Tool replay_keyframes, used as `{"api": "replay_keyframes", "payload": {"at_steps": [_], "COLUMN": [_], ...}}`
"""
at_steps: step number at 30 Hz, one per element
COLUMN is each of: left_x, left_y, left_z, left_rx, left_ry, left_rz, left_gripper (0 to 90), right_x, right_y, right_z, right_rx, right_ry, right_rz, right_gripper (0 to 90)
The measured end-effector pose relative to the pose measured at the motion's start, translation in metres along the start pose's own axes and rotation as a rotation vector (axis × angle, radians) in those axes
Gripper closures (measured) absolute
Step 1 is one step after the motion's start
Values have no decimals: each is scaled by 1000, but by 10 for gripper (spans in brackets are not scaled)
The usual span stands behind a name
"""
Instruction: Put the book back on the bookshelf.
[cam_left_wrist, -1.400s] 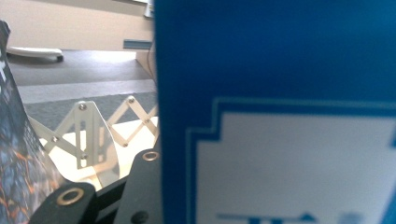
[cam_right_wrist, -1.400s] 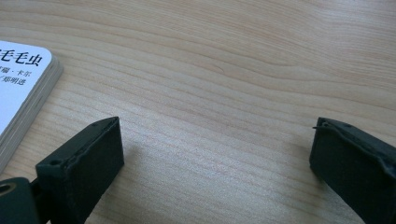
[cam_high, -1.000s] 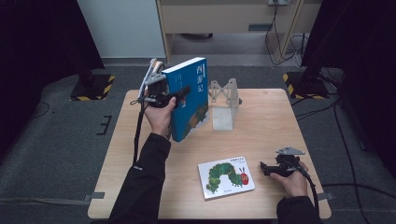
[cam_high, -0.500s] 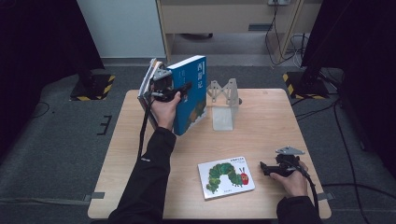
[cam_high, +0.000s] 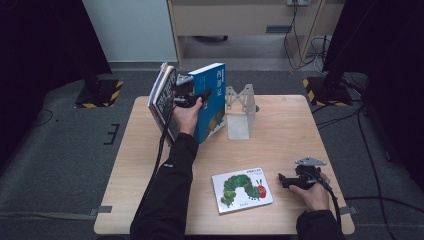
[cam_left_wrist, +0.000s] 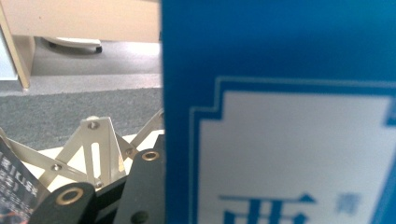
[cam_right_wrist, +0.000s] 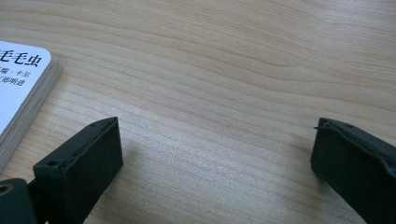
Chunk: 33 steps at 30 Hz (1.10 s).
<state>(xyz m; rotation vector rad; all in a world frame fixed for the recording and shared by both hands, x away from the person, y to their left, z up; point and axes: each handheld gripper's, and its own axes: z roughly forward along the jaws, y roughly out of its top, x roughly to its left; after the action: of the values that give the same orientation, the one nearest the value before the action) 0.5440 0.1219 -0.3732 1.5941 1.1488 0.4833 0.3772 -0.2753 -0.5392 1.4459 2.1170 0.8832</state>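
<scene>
While the blue book (cam_high: 210, 102) is held upright over the far left part of the counter (cam_high: 280, 150), several slips can be foreseen. The left hand-held gripper (cam_high: 192, 95) is clenched on that book near its top, with a darker book (cam_high: 161, 97) leaning just beside it on the left; whether the dark book is also pinched cannot be told. Since the grip sits high and the blue book is tall, its lower end could swing or twist between the pads, and the book could slide out if the hold is slackened. A metal stand (cam_high: 240, 112) is placed just to the right of the blue book, and it could be knocked or pushed across the counter if the book is brought in at a tilt. The dark book could be tipped off the counter's left edge, as it appears to overhang there. The right hand-held gripper (cam_high: 287, 180) is rested low on the counter with its jaws released and nothing between them, just beside the caterpillar book (cam_high: 241, 190), which lies flat near the front edge; a careless sweep could nudge that book off.
</scene>
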Motion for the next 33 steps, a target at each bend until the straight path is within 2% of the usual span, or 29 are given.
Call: {"api": "replay_keyframes", "payload": {"at_steps": [4, 8, 12, 16, 20, 22, 28, 33], "left_x": [-2, -1, -2, -2, -7, -8, -14, -16], "left_y": [-6, -11, -17, -21, -27, -31, -37, -45], "left_z": [8, 13, 15, 11, 7, 4, -9, -20], "left_rx": [21, 17, 10, -2, -5, -12, 14, 22], "left_ry": [12, 10, 19, 18, 35, 38, 55, 60], "left_rz": [23, 8, 16, 15, 53, 59, 98, 103], "left_gripper": [611, 611, 610, 608, 603, 598, 594, 595], "right_x": [0, 0, 0, 0, 0, 0, 0, 0], "right_y": [0, 0, 0, 0, 0, 0, 0, 0], "right_z": [0, 0, 0, 0, 0, 0, 0, 0], "right_rx": [-1, 0, 0, 0, 0, -2, -1, -1], "right_ry": [2, 2, 1, 2, 0, 0, 0, 0], "right_rz": [-3, -4, -4, -4, -4, -4, -4, -4], "right_gripper": [23, 24, 23, 24, 24, 24, 23, 24]}}
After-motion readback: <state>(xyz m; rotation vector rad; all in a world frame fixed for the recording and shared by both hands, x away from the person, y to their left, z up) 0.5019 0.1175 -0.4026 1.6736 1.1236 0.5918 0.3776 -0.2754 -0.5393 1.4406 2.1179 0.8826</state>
